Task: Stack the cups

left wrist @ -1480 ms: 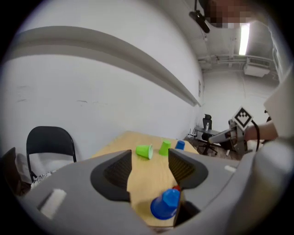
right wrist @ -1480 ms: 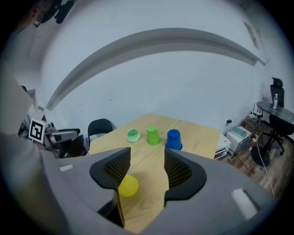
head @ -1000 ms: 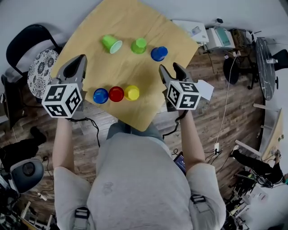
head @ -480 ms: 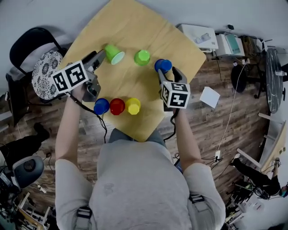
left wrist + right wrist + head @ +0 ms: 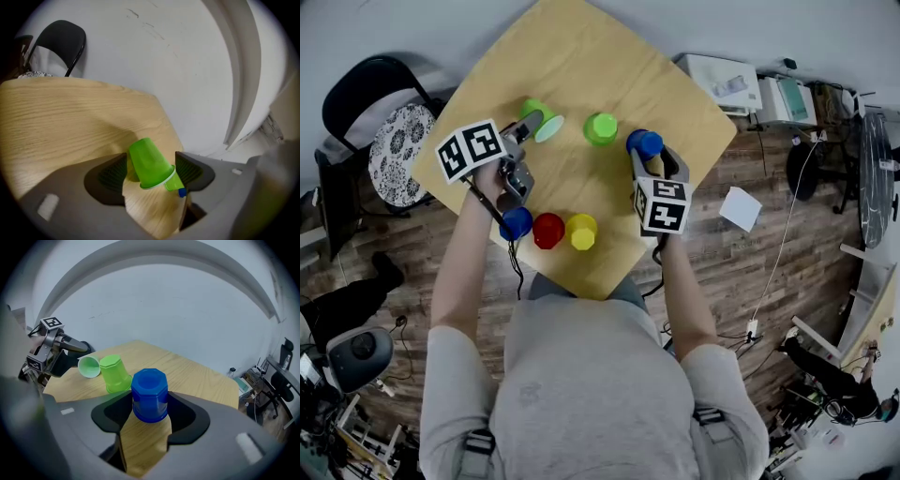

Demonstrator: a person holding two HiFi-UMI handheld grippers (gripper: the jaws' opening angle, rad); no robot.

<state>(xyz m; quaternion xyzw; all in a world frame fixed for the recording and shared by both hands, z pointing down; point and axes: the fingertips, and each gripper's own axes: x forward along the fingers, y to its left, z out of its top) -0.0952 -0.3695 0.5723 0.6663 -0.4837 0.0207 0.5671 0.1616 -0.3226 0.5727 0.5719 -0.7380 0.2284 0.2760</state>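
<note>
Opening wide, L tongs [image 5: 151, 158] straddle tipped green cup [image 5: 148, 165]; R tongs [image 5: 150, 401] open round blue cup [image 5: 150, 389].

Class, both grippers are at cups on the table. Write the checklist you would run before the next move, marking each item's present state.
1. Tipped green cup lies between left gripper jaws: ok.
2. Left jaws have just been opening, stand wide, not closed on it: ok.
3. Blue cup stands mouth-down between right gripper jaws: ok.
4. Right gripper pressing it: cannot tell.
5. Stacking begun: not ok, none yet.
</note>
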